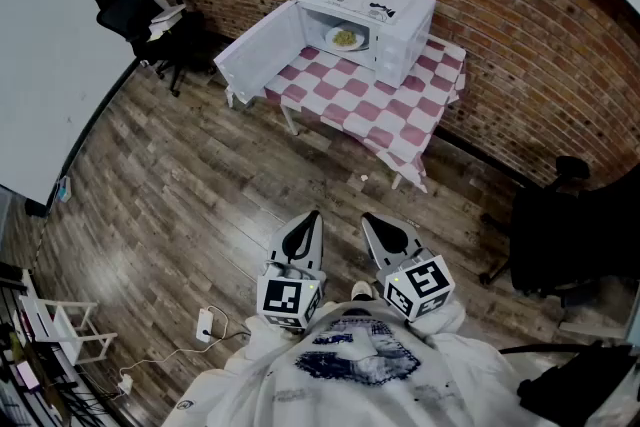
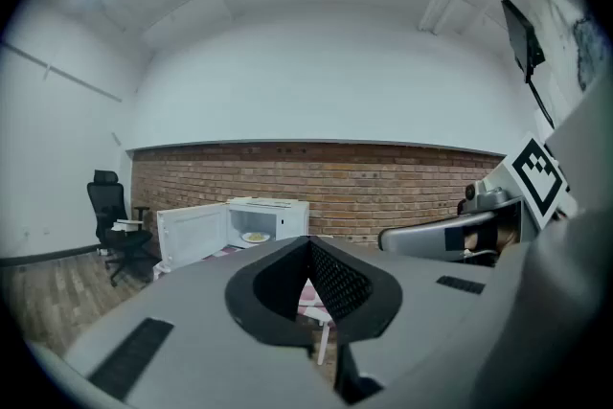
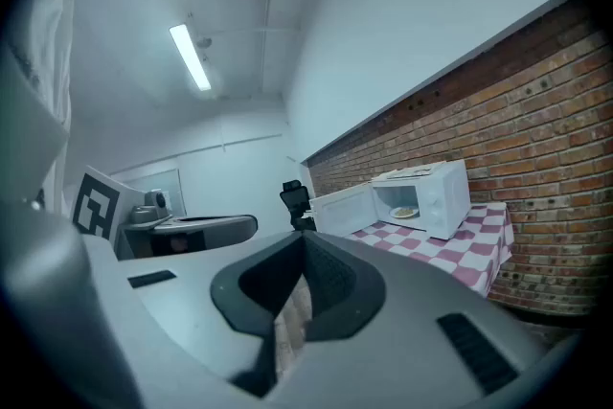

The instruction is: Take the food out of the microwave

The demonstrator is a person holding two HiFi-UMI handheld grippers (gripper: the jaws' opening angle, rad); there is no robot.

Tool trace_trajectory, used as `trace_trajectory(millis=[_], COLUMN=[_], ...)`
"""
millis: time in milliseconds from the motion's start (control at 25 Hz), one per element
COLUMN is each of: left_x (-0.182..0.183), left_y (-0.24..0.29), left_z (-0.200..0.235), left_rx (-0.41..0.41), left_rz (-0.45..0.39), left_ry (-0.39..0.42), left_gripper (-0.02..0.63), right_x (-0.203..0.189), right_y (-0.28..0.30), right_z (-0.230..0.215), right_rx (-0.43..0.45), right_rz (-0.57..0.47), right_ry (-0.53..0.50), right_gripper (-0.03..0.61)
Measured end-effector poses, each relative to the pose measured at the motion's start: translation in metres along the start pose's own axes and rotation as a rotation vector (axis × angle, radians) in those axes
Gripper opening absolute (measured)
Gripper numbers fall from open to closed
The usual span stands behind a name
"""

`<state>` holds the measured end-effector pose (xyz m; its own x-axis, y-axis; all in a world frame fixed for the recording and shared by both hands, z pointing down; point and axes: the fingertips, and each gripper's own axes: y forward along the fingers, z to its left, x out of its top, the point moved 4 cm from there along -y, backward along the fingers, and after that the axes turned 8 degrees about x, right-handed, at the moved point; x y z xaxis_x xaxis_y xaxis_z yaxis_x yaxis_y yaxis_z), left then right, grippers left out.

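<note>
A white microwave stands on a table with a red-and-white checked cloth against the brick wall, far ahead of me. Its door is swung wide to the left. Inside sits a white plate of yellowish food, also seen in the left gripper view as the plate and in the right gripper view as the plate. My left gripper and right gripper are held side by side close to my body, both shut and holding nothing, a long stretch of wooden floor away from the table.
A black office chair and small desk stand at the back left. Another dark chair is at the right. A power strip with cable lies on the floor near my feet, and a white rack stands at the lower left.
</note>
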<state>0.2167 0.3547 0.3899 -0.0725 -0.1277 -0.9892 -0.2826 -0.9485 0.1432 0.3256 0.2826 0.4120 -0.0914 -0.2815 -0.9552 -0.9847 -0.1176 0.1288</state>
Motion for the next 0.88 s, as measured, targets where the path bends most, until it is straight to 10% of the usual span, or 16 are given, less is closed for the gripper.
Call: trace_trajectory(millis=[880], left_x=[-0.021], left_y=[-0.002], left_z=[-0.015], left_rx=[0.069], left_rz=[0.075], left_ry=[-0.009], left_gripper=[0.008], right_x=[-0.015], right_y=[-0.007], right_z=[-0.02], right_rx=[0.079], right_rz=[0.006], right_ry=[0.103], right_gripper=[0.014])
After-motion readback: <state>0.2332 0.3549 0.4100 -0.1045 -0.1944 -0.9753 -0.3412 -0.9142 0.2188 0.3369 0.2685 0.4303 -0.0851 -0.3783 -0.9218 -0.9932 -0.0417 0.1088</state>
